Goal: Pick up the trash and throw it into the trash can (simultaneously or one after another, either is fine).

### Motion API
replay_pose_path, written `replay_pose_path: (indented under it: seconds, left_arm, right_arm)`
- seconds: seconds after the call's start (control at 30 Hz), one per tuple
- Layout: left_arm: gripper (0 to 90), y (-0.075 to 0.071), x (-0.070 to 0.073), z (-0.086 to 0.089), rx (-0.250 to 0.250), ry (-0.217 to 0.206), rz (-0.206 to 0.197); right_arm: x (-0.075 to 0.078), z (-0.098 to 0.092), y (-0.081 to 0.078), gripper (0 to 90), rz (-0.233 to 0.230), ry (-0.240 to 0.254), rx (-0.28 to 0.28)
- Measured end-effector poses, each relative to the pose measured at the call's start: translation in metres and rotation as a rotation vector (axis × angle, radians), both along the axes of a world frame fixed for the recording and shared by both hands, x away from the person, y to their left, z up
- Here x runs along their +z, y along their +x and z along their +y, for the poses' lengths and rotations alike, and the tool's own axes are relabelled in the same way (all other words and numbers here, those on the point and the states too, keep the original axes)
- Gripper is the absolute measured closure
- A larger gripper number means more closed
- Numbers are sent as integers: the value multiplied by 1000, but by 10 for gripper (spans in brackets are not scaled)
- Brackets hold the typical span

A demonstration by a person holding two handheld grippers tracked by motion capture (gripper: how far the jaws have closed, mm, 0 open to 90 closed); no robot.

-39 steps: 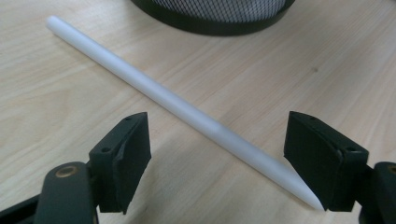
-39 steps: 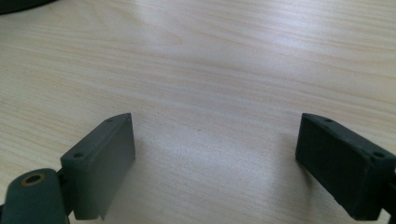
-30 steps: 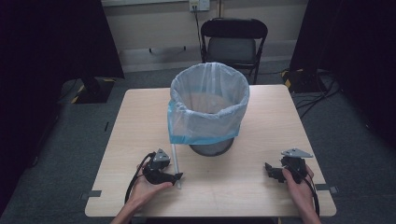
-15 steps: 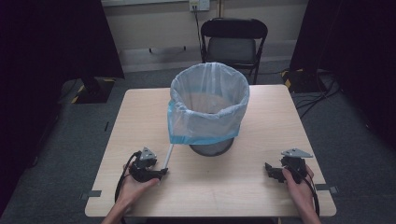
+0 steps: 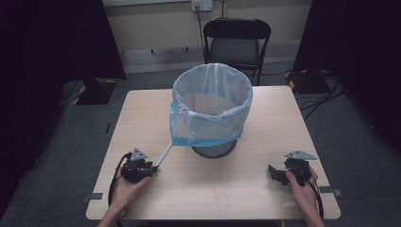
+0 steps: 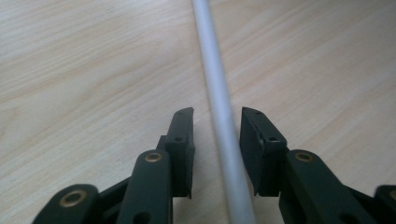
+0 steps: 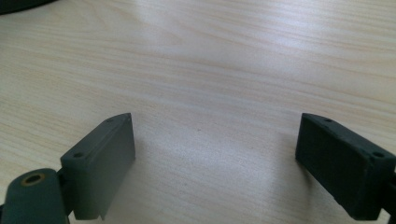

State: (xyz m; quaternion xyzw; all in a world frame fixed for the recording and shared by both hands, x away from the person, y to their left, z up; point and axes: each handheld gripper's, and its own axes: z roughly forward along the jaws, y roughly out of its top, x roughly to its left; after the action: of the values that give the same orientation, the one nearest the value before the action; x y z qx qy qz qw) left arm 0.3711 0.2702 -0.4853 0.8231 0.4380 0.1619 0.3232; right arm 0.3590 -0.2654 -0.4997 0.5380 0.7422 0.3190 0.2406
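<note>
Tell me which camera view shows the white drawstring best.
The left gripper view: the drawstring runs close-up between the left gripper jaws. The high view shows it as a thin line from the bag's hem.

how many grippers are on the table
2: the left gripper at the near left of the table, its jaws around the bag's white drawstring; the right gripper at the near right, jaws wide apart.

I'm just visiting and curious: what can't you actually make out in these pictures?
- Bottom of the bin, high view: the bag and the bin's own wall hide it.
- Whether the left gripper pads already press the white drawstring: left gripper view shows slim gaps, too close to tell.
- Drawstring's near end: cut off by that view's bottom edge.
- Right gripper body: cut off below.
</note>
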Motion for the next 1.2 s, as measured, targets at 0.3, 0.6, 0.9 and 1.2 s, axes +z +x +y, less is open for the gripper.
replay_pose_path:
  seconds: [0.3, 0.6, 0.9, 1.2]
  left_arm:
    - [796, 3, 0, 7, -9, -14, 3]
    - [801, 4, -1, 14, 32, -62, 5]
    - [802, 5, 5, 30, 70, -166, -9]
    - [802, 7, 12, 34, 102, -228, -35]
  right_arm:
    - [0, 0, 0, 111, 1, 0, 1]
    - [0, 0, 0, 111, 0, 0, 0]
    - [0, 0, 0, 111, 1, 2, -1]
    - [0, 0, 0, 111, 1, 1, 0]
